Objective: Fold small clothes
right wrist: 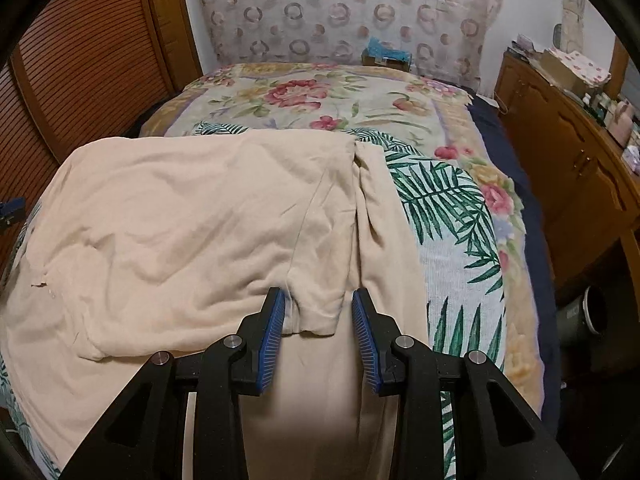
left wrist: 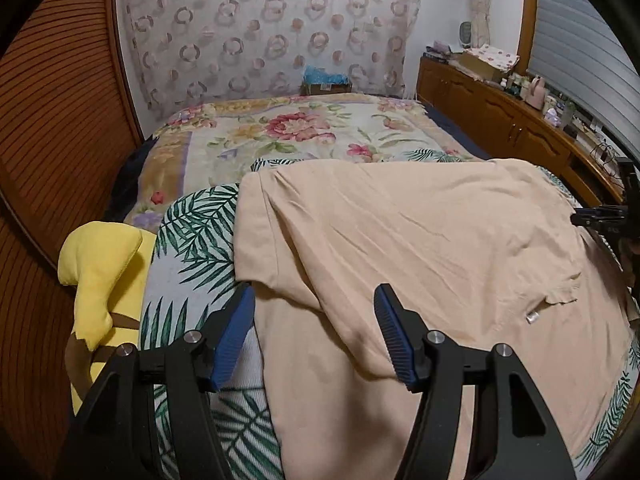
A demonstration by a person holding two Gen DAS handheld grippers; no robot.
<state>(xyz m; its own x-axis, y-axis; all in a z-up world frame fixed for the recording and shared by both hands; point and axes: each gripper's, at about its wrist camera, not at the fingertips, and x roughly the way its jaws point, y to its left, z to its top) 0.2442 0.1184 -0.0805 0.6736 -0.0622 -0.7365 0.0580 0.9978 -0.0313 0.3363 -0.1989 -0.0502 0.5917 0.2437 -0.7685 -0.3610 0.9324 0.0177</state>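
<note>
The left gripper (left wrist: 316, 334) is spread wide, holding nothing — its fingers straddle the near left edge of the peach shirt (left wrist: 420, 248), whose folded-in side seam runs ahead from the left pad. The right gripper (right wrist: 319, 334) is parted about half as far, a folded sleeve hem (right wrist: 316, 316) lying between its pads; whether they touch it is unclear. The shirt lies flat on the palm-leaf towel (right wrist: 452, 216) over the floral blanket (right wrist: 304, 92). Bare towel lies outside each gripper — a yellow plush toy (left wrist: 100, 272) left, a wooden cabinet (right wrist: 568, 168) right.
</note>
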